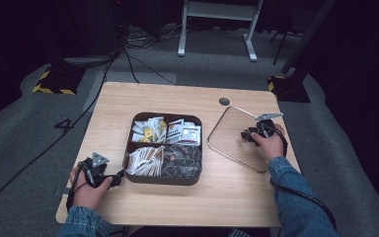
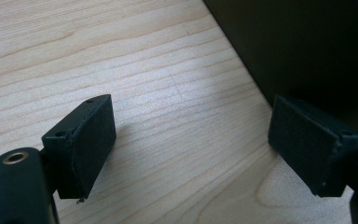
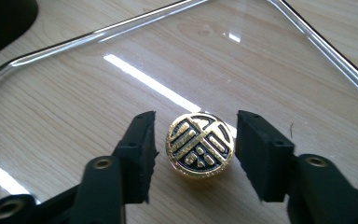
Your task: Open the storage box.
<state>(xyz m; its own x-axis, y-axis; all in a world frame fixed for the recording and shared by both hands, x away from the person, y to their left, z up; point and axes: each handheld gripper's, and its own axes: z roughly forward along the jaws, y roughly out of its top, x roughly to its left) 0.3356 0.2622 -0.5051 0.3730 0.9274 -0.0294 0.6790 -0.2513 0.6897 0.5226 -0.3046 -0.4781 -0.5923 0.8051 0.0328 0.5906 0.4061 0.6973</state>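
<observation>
Right gripper (image 3: pixel 195 154) sits low over the clear lid (image 1: pixel 227 143), which lies flat on the table (image 1: pixel 177 207) to the right of the box (image 1: pixel 164 148). Its jaws stand part open, 1 on each side of the gold knob (image 3: pixel 200 144) at the lid's middle, with a thin gap showing at both pads, so nothing is gripped. No earlier view is needed to judge this: the knob is free, standing upright on the lid directly between the pads. The knob is round, so it has no long axis to line up with; the pads only need to meet its rim squarely. The right hand (image 1: pixel 269 145) is much the nearer to it.

Left gripper (image 2: pixel 191 144) rests on the table just left of the box, near the front edge, jaws wide apart with only bare wood between them and the box's dark wall beside 1 pad.

The box is uncovered and split into 4 compartments: white sachets with yellow marks far left, white packets with red print far right, pale paper sticks near left, dark wrapped pieces near right.
</observation>
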